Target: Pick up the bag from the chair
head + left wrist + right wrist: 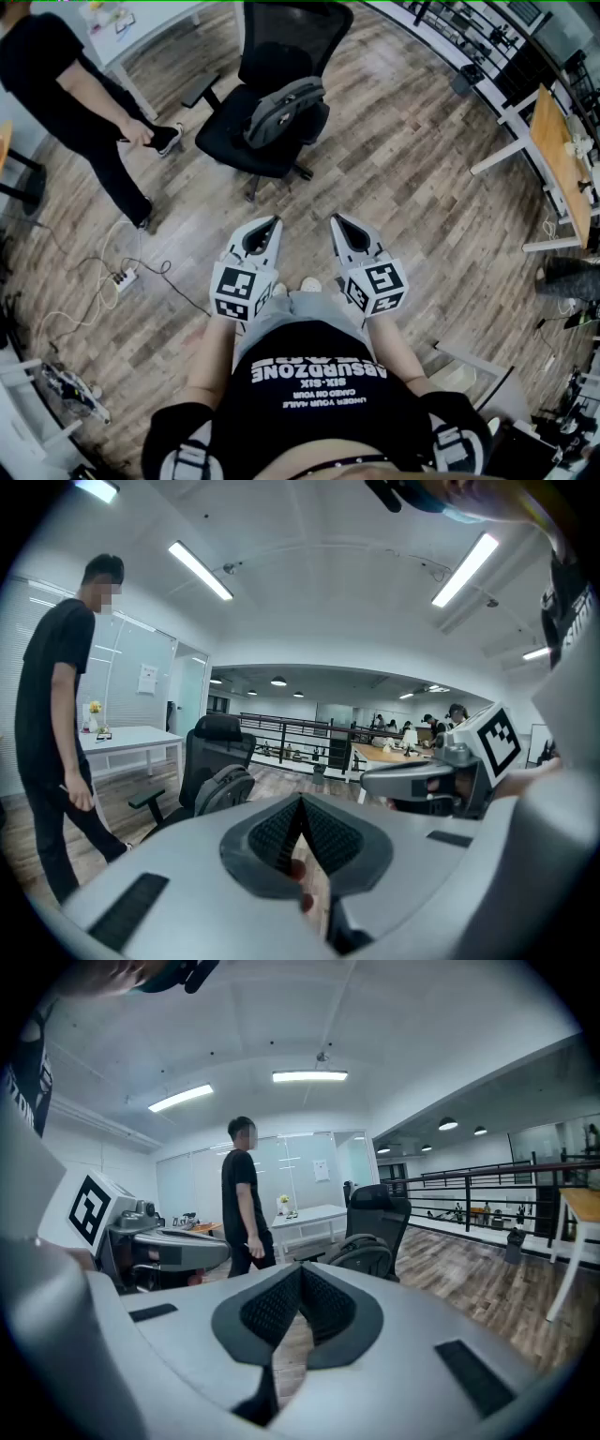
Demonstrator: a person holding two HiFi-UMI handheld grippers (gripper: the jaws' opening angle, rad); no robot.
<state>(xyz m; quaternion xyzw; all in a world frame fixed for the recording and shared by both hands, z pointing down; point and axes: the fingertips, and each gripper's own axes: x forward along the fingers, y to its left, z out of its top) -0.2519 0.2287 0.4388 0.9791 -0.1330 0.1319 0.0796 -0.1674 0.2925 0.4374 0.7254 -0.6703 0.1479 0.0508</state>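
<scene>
A grey bag (281, 110) leans on the seat of a black office chair (217, 139) straight ahead, some way across the wooden floor. The same bag (223, 787) shows in the left gripper view, and the bag (364, 1255) sits on the chair (375, 1213) in the right gripper view. My left gripper (276, 221) and right gripper (336, 219) are held side by side in front of my body, well short of the chair. Both are shut with nothing between the jaws. The left gripper (300, 803) and right gripper (300, 1271) point slightly downward toward the chair.
A person in black (66, 94) stands left of the chair, beside a white table (141, 23). A power strip with cables (122, 277) lies on the floor at left. A wooden desk (562, 159) stands at right, and a railing (281, 738) runs behind the chair.
</scene>
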